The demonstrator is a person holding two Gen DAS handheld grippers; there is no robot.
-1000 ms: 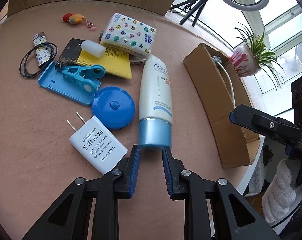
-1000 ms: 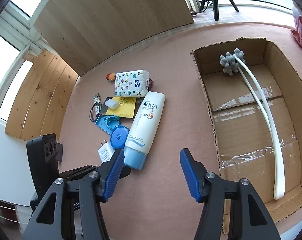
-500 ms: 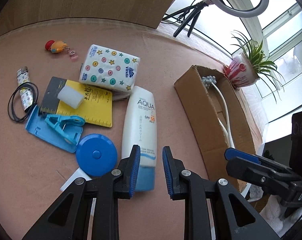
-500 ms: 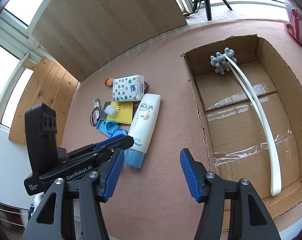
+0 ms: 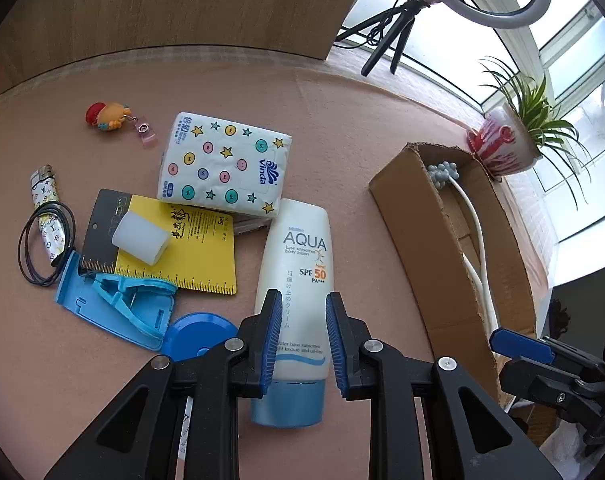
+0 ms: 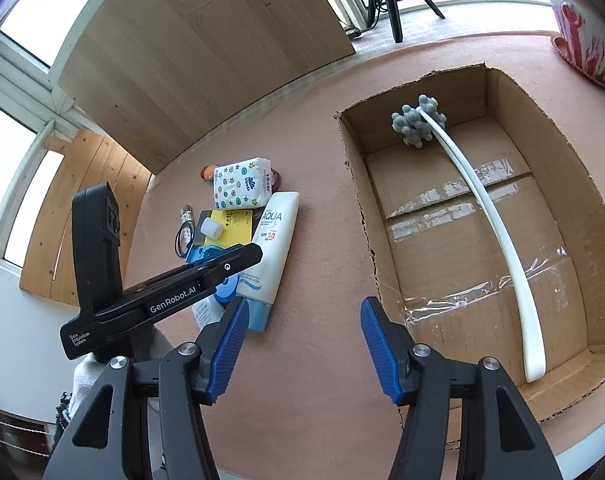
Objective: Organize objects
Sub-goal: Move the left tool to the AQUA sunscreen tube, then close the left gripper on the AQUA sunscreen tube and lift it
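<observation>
A lighter (image 5: 44, 204) and cord (image 5: 46, 246) lie at nine o'clock, beside a yellow card (image 5: 198, 248) and tissue pack (image 5: 226, 168). The left gripper (image 5: 301, 338), narrowly parted, straddles the sunscreen tube (image 5: 298, 280). At three o'clock stands the cardboard box (image 6: 478, 240). The right gripper (image 6: 302, 354) gapes wide, empty.

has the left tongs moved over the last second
Yes. The left tongs advanced along the sunscreen tube, from short of its blue cap to straddling its lower body, nearer the tissue pack.
</observation>
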